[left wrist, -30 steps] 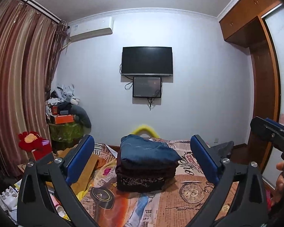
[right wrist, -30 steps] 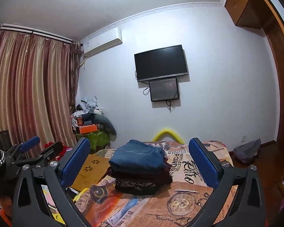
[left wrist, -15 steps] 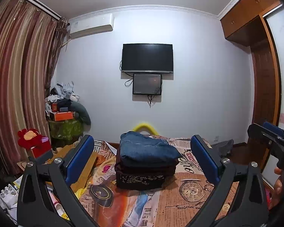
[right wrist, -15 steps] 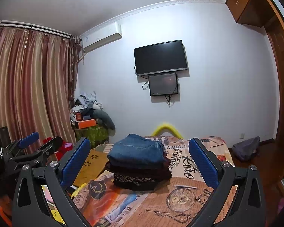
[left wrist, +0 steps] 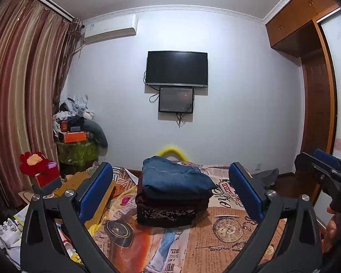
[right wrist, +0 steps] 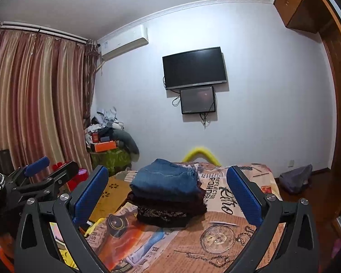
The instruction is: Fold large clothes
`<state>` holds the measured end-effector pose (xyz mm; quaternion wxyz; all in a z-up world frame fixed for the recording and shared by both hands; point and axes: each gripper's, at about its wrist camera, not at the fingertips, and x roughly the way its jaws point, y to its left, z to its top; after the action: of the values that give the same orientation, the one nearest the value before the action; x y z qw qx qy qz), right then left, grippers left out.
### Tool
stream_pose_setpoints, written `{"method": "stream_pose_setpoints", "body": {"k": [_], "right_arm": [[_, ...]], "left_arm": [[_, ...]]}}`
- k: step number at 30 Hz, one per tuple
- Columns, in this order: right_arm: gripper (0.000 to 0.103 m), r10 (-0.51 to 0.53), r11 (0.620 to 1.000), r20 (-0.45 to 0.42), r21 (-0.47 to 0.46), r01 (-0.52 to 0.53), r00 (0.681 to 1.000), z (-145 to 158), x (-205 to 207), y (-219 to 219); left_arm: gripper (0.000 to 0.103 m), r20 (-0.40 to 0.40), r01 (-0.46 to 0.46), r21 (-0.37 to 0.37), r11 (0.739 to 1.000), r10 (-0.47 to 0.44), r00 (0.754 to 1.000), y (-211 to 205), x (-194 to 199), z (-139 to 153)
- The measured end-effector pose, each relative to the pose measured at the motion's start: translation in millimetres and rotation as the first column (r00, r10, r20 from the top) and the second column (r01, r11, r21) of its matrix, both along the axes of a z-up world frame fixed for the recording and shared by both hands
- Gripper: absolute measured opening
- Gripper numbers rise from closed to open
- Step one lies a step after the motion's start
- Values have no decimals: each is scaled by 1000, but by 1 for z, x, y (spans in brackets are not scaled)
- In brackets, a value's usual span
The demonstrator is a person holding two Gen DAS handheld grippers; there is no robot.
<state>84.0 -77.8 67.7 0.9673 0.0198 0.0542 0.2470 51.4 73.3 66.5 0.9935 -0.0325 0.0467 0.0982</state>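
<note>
Sitting on the bed: the folded clothes stack (left wrist: 174, 196), blue jeans (left wrist: 172, 178) on top, dark maroon pieces under them, patterned black one at the bottom.
Bed: the printed bedspread (left wrist: 227, 229) has bare room in front of the stack and to its right, all the way to the right edge.
Left edge: pretty crowded, a yellow-brown cloth (right wrist: 108, 196) and small clutter sit right beside the bed, striped curtains (left wrist: 13, 104) behind.
Far edge: a yellow curved thing (left wrist: 171, 151) pokes up behind the stack, blurry, can't tell what it is.
Hard to see: near end of the bed is cut off by the frame and the finger arms; the pile in the far left corner (left wrist: 76, 125) is just a jumble.
Left hand-held gripper (left wrist: 170, 194): spread wide, blue pads either side of the stack from this angle, touching nothing.
Right hand-held gripper (right wrist: 168, 196): same deal, wide apart and empty, held back from the stack.
Side views: each gripper shows at the edge of the other's camera, also empty.
</note>
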Motion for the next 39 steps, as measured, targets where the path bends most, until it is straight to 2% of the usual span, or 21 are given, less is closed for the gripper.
{"method": "stream_pose_setpoints", "body": {"k": [39], "right_arm": [[103, -26, 1000, -17, -4, 26, 1000, 1, 4, -2]], "left_arm": [[102, -31, 49, -34, 998, -50, 998, -4, 3, -4]]}}
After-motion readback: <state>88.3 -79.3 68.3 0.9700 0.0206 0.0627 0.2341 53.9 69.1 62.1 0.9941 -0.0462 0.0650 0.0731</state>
